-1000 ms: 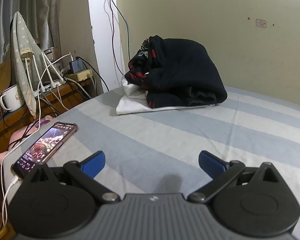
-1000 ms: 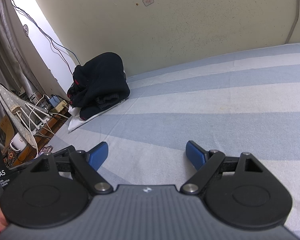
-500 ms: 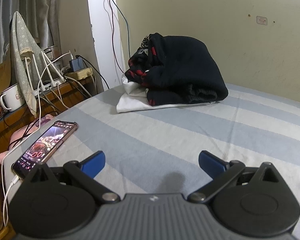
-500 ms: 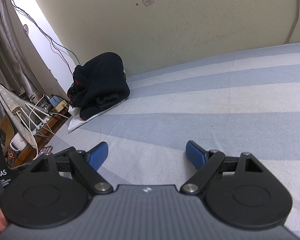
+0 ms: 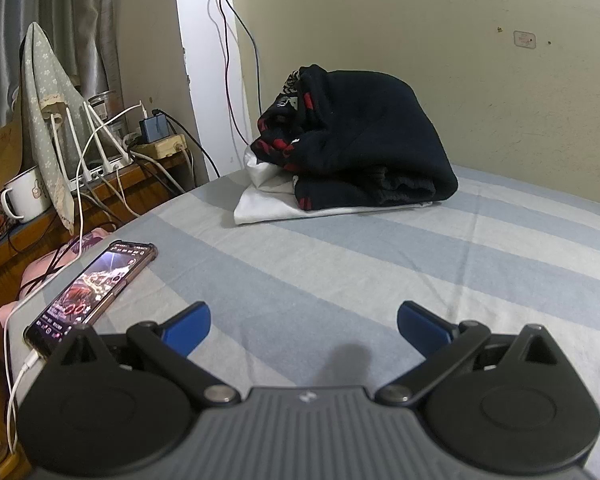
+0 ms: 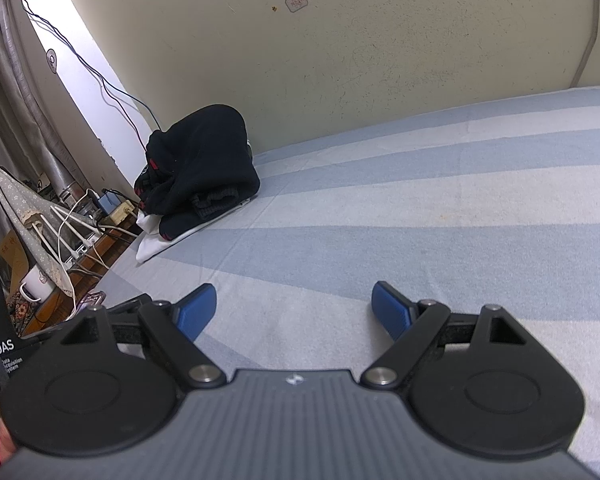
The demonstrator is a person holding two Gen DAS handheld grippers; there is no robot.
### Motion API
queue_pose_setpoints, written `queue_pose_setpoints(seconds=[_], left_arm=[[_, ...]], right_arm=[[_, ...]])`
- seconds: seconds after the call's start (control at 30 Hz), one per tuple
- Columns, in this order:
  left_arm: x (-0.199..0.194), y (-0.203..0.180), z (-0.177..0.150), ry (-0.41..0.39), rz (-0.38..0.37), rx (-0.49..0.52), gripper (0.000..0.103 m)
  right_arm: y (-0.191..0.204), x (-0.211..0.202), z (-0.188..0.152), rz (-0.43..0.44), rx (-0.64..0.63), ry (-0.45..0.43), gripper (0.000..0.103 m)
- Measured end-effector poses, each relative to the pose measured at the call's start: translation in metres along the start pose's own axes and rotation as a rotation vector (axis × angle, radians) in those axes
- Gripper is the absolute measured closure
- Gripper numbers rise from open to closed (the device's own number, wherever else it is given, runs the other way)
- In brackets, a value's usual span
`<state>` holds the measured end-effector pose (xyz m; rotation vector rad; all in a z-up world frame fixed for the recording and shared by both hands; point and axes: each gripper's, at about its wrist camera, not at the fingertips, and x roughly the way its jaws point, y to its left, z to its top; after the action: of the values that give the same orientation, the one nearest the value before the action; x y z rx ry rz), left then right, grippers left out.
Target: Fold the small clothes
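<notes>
Left wrist view shows your left hand-held gripper (image 5: 303,322) spread wide and empty over the blue-and-white striped bed sheet (image 5: 380,272); your right hand-held gripper (image 6: 294,306) likewise. Farther off, the bundled black-and-red knit garment (image 5: 360,144) sits on folded white cloth (image 5: 268,204) by the wall, likely stacked clear of your folding space.

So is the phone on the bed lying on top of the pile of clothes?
No, the phone lies flat on the striped sheet near the bed's edge, well apart from the dark clothes pile.
</notes>
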<state>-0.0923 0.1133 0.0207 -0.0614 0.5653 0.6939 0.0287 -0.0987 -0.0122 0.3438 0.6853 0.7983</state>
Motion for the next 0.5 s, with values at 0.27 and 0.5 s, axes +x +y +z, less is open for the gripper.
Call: queue_pose_setpoints(seconds=[0.27,0.5], left_arm=[[0.0008,0.0029,-0.0015,0.008,0.007,-0.007,0.0],[0.0021,0.0036,-0.0009,0.018,0.01,-0.014,0.0]], right_arm=[[-0.0002,-0.0002,0.0,0.0,0.0,0.0,0.016],[-0.0001,-0.0003,0.0001,0.0,0.0,0.0,0.016]])
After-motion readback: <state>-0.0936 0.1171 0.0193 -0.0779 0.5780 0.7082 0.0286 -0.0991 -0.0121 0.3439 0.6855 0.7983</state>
